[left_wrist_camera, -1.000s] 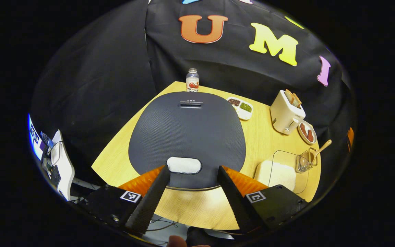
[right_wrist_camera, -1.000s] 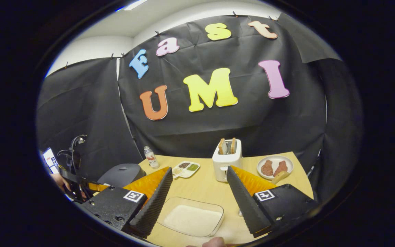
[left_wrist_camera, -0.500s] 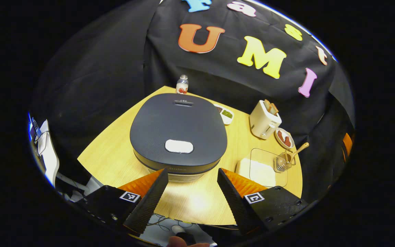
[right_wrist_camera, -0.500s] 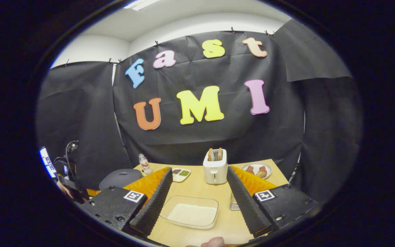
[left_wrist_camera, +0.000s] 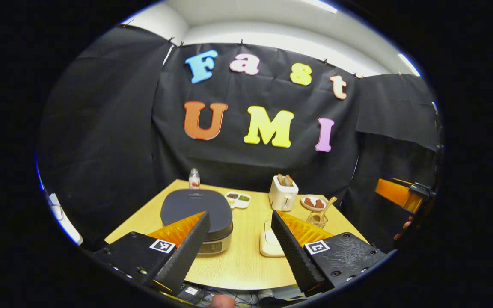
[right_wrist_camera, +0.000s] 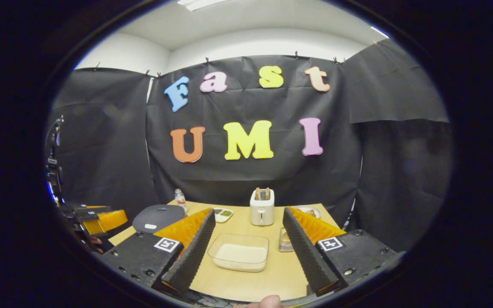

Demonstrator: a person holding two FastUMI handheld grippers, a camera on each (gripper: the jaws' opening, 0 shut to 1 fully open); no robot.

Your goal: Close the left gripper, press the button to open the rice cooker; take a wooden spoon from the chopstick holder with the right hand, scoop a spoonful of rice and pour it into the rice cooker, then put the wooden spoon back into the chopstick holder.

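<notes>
Currently both claws wide, gripping nothing: left gripper point(left_wrist_camera: 239, 246), right gripper point(right_wrist_camera: 246, 248); rice cooker point(left_wrist_camera: 196, 209) lid down, near table's point(left_wrist_camera: 246, 265) left edge.

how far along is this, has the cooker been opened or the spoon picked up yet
Nothing looks done. The rice cooker has its lid down, and the wooden spoon stands in the chopstick holder. The left gripper and right gripper are both open, empty and off the table. Left to do: shutting the left gripper, pressing the button, scooping from the rice container, pouring, returning the spoon.
</notes>
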